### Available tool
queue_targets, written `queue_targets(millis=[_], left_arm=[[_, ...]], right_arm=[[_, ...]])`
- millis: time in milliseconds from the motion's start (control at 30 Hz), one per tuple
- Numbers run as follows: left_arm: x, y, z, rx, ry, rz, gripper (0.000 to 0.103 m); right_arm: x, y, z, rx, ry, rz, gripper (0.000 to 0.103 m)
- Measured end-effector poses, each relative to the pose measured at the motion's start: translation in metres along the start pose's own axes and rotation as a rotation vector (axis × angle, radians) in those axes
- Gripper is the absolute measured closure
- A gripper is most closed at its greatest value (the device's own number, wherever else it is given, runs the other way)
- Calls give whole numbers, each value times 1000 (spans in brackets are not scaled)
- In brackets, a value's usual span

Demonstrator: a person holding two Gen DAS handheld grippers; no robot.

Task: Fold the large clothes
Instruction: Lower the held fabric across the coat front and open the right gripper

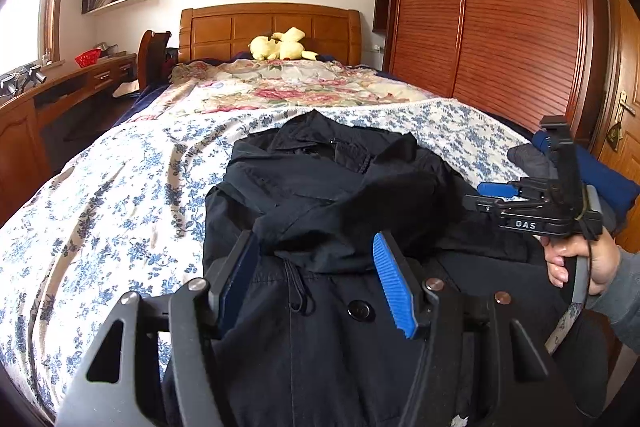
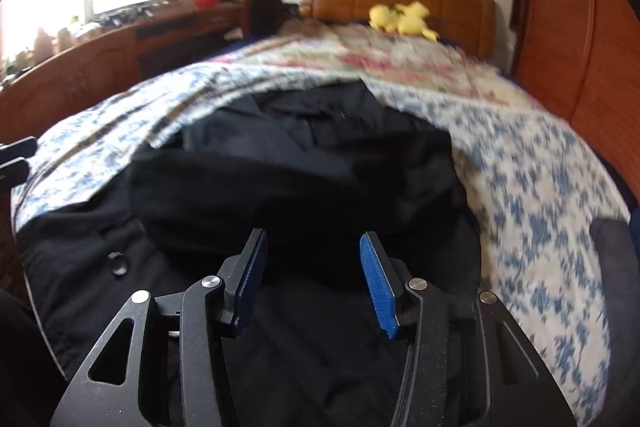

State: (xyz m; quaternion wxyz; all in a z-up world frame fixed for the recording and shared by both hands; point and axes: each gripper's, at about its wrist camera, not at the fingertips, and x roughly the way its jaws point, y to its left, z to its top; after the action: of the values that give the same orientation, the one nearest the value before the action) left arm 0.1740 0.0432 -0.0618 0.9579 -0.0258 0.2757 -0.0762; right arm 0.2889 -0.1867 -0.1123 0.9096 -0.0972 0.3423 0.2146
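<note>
My left gripper (image 1: 316,279) sits low over the black coat (image 1: 320,195), its blue pads spread apart with only a loose hump of cloth rising between them — neither pad presses on it, so nothing is held. My right gripper (image 2: 314,279) is likewise parted above the coat's dark fabric, with no cloth pinched between its fingers; from the left wrist camera I see it from the side at the coat's right edge, a hand (image 1: 576,259) in a grey sleeve wrapped round its handle.

The coat lies across the near end of the bed, on the blue-flowered sheet (image 1: 112,187). Its collar end points toward the headboard (image 1: 270,31), and a sleeve or flap is folded over the middle into a bunched ridge. A round dark button (image 1: 360,309) and a drawstring show on the front panel nearest me.

Further out, a floral quilt (image 1: 280,87) covers the far half of the bed — a yellow plush toy (image 1: 282,45) rests by the headboard. A slatted wooden wardrobe (image 1: 500,27) stands to the right, a wooden desk (image 1: 60,95) to the left.
</note>
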Motion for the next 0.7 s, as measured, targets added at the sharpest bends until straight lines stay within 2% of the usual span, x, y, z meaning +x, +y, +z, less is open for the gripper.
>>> queue_targets(millis=[200,367,700], left_arm=[[10,-4,-4,14,29,11,44],[21,-6,-8,34,65,23,44],[56,7,-7,22,143,87,44]], right_arm=[[30,-20,-19,84,73,9,54],[42,-24,-29,99,102,58,54],[32,-28,-36,115,35,68,54]])
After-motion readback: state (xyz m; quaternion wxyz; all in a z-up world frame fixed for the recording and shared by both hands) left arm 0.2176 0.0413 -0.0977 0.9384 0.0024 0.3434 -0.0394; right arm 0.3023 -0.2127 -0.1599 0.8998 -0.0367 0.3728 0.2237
